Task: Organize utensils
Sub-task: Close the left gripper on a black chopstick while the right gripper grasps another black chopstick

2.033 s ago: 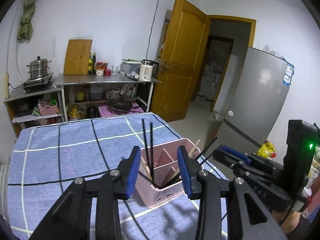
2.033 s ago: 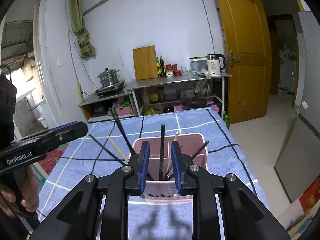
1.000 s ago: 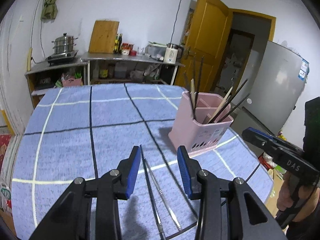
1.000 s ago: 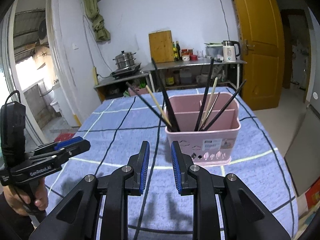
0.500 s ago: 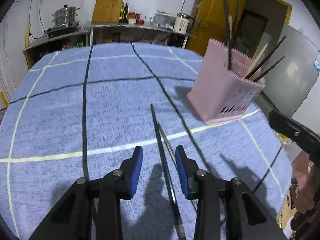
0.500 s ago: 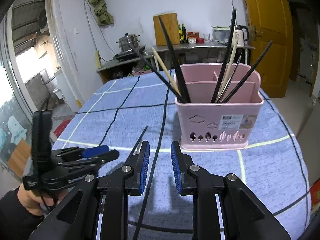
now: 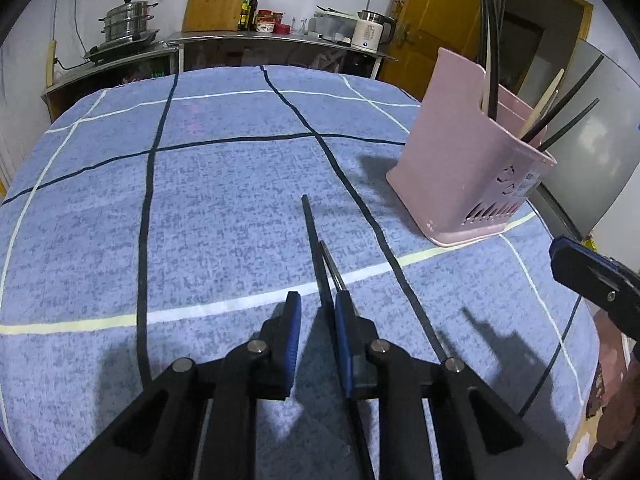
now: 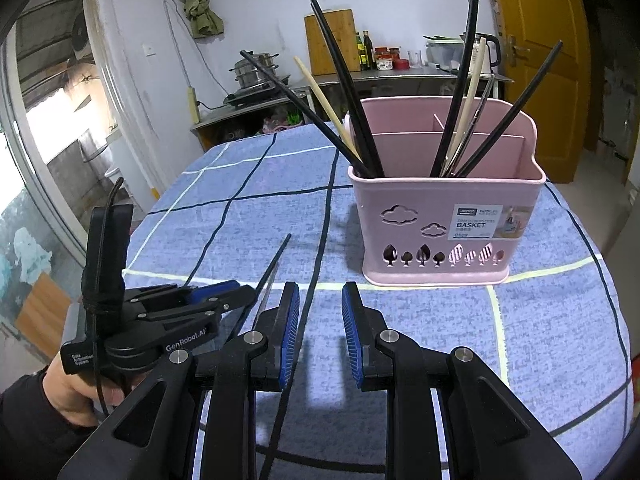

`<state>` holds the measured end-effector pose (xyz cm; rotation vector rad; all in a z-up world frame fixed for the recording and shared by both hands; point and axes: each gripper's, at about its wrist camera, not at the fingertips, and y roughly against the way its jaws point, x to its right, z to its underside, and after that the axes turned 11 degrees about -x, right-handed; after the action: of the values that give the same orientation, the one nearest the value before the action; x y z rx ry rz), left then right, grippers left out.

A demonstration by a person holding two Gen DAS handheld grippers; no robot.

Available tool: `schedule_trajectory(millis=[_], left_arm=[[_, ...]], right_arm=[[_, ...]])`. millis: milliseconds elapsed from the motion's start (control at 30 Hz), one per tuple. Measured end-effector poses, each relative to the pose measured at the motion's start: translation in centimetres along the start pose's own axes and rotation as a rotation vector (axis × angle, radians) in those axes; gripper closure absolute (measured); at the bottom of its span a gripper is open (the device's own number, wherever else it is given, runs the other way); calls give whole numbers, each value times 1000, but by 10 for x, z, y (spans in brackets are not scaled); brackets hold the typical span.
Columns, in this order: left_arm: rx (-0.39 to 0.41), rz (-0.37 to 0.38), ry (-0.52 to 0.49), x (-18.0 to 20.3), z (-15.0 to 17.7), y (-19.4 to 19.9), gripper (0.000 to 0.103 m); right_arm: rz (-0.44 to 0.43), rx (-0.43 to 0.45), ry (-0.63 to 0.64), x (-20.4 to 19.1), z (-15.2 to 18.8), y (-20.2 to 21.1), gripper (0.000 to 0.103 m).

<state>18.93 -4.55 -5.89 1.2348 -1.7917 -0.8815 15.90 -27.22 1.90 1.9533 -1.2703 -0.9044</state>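
Risk of a one-stick pick — left gripper [image 7: 316,316], jaws just narrowing but not yet pinching, straddles black chopstick [image 7: 314,236] and steel chopstick [image 7: 334,266] flat on cloth before pink basket [image 7: 460,168]; right gripper [image 8: 320,314] part-open, empty

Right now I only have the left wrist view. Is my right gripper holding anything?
Observer: No. The right gripper is open, with nothing between its pads.
Operator: What is on the basket's front?
Observer: The pink basket has a label reading BASKET beside cloud cut-outs.
Operator: How low is my left gripper?
Observer: From the side, the left gripper is low over the black chopstick. Its jaws have just been closing with the chopstick between them, not clamped.
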Motion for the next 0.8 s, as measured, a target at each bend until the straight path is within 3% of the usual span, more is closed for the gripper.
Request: schedule_trajectory(millis=[100,200,633,800], left_arm=[[-12,-8,-10,3,-3,-5,84],[-15,-29,-4,2,-5,-6,93],[-9,-92,119,-53,28,24,95],[-5,-76,153,-69,32,32,95]], right_arm=[[-1,-3,3,-1,-1,-1,80],[-6,-9,5,-4,-3,-4,80],[-67,-115,46,-36,-10,-63,80],[-73,-157,59,-44,-17,-90,80]])
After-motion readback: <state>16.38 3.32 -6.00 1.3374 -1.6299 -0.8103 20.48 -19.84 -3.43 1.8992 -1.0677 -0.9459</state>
